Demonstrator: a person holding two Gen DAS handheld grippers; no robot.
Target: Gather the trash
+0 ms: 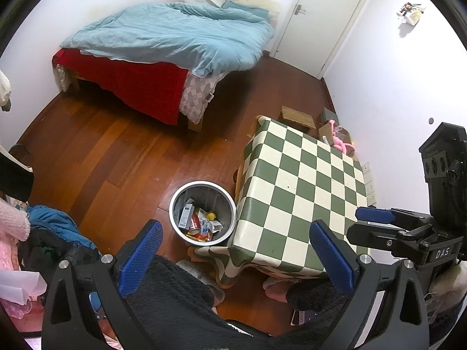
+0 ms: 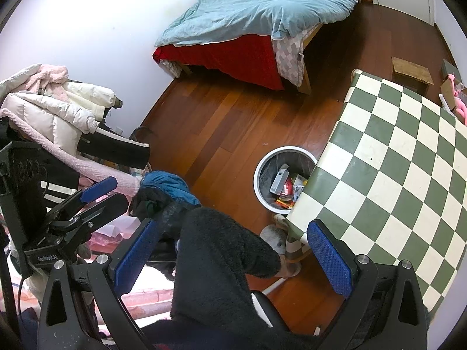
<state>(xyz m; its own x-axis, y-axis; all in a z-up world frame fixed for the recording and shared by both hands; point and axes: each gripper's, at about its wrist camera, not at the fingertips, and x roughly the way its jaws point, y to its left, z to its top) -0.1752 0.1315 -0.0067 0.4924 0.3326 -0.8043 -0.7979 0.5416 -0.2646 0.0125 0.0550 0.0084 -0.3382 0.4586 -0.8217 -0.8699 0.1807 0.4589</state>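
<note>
A round metal trash bin (image 1: 175, 221) stands on the wood floor beside the table, holding boxes, a red can and wrappers; it also shows in the right wrist view (image 2: 258, 188). The table with a green-and-cream checked cloth (image 1: 303, 186) has a bare top, also seen in the right wrist view (image 2: 402, 157). My left gripper (image 1: 236, 248) is open and empty, held high above the bin and the table's near corner. My right gripper (image 2: 233, 246) is open and empty above the person's dark-clad knee. Each gripper shows in the other's view, the right (image 1: 376, 218) and the left (image 2: 96, 195).
A bed with a blue duvet (image 1: 175, 35) stands at the back. A pile of clothes (image 2: 52, 110) lies at the left. A small wooden stool (image 1: 297, 116) and boxes with a pink toy (image 1: 338, 143) sit beyond the table. A white door (image 1: 324, 17) is at the far right.
</note>
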